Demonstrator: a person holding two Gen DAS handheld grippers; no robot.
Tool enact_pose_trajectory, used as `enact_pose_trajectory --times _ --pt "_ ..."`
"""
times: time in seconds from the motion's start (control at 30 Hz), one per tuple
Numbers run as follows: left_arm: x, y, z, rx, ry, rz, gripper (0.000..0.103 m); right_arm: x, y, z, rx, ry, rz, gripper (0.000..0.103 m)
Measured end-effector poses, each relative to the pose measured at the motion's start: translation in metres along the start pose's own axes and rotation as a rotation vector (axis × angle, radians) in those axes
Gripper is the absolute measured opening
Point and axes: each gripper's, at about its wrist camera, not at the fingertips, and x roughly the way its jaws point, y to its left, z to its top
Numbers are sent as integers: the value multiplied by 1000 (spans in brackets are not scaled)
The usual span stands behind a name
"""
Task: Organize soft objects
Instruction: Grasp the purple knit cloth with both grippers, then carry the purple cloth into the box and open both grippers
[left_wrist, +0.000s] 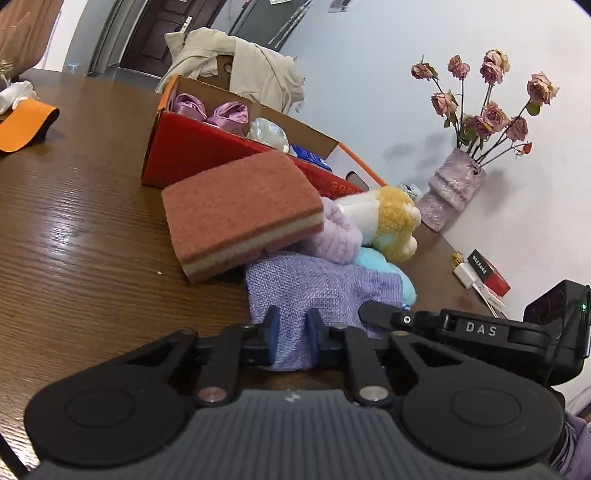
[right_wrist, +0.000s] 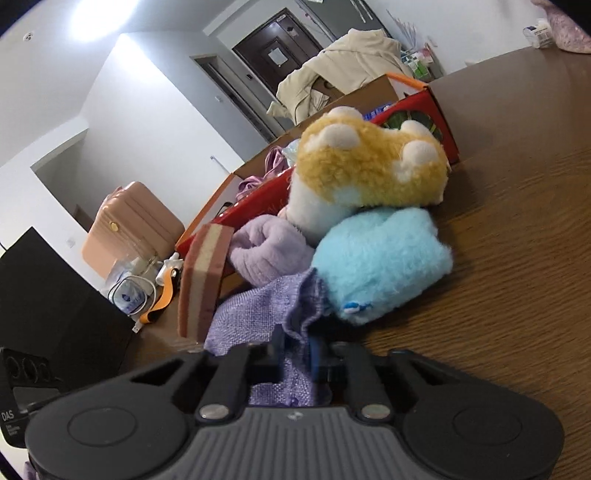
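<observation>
Crowding purple cloth (left_wrist: 317, 291): sponge (left_wrist: 240, 210), plush toys (right_wrist: 369, 166).

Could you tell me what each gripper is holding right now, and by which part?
Both hold the purple woven cloth: the left gripper pinches its near edge, the right gripper a bunched edge beside the blue plush.

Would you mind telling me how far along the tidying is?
Done: purple satin items already lie in the red box. In hand: both grippers, left and right, are shut on the purple cloth. Left: sponge, yellow plush, blue plush.
</observation>
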Motion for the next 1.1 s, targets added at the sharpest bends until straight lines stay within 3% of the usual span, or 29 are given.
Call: enact_pose_trajectory --times 0.23,0.37,0.5,0.63,0.67,0.77,0.83,0.9,0.97,1.1 --pt "-8 -12 -4 53 -7 17 8 1 3 -1 -25 -5 -14 9" --pt "-36 -34 -12 99 -42 -45 4 -14 13 -9 -85 8 -71 8" --pt "-59 -55 -23 152 -74 -102 4 -48 27 -25 -137 -7 -51 7" --pt "-63 -66 -22 193 -94 -108 4 -69 39 -27 -215 -50 -86 7" --pt "-62 -66 -22 189 -99 -102 9 -71 43 -26 -238 -56 -99 7" --pt "-46 -63 -28 212 -75 -5 46 -68 41 -24 -263 -21 -135 7" --pt "-34 -61 -32 223 -31 37 45 -66 32 -24 -244 5 -141 7" --pt "-23 -58 -33 206 7 24 47 -62 23 -25 -233 32 -149 7" --pt "-14 -57 -33 198 22 17 46 -61 15 -26 -222 46 -146 7" --pt "-13 -57 -32 197 0 -5 19 -58 10 -25 -232 54 -146 7"
